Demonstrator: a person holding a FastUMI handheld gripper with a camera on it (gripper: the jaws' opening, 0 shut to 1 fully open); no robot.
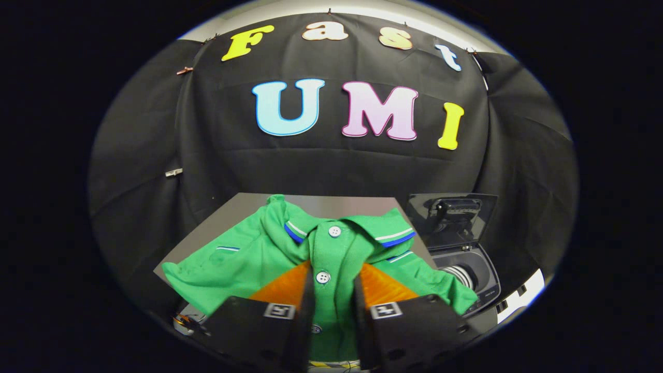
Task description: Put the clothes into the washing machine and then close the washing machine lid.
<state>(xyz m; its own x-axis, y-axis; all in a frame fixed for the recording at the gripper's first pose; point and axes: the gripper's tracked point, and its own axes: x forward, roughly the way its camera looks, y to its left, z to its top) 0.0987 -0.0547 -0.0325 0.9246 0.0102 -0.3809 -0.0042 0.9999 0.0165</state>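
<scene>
shirt (336, 259): green polo, white buttons down the front, collar edged in blue and white, sleeves spread to both sides
place: draped between the tool's fingers, above the counter (331, 203)
tool (334, 282): pressed onto the shirt's button strip, both fingers pinching it
washing machine (466, 272): just right of the shirt, beside the counter
lid (450, 217): dark, standing open

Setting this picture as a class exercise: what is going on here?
A hand-held gripper has its two fingers closed on the button placket of a green polo shirt, which seems lifted over a grey table. To the right, beyond the shirt, a small washing machine stands with its lid up. The shirt is not in it yet.
</scene>
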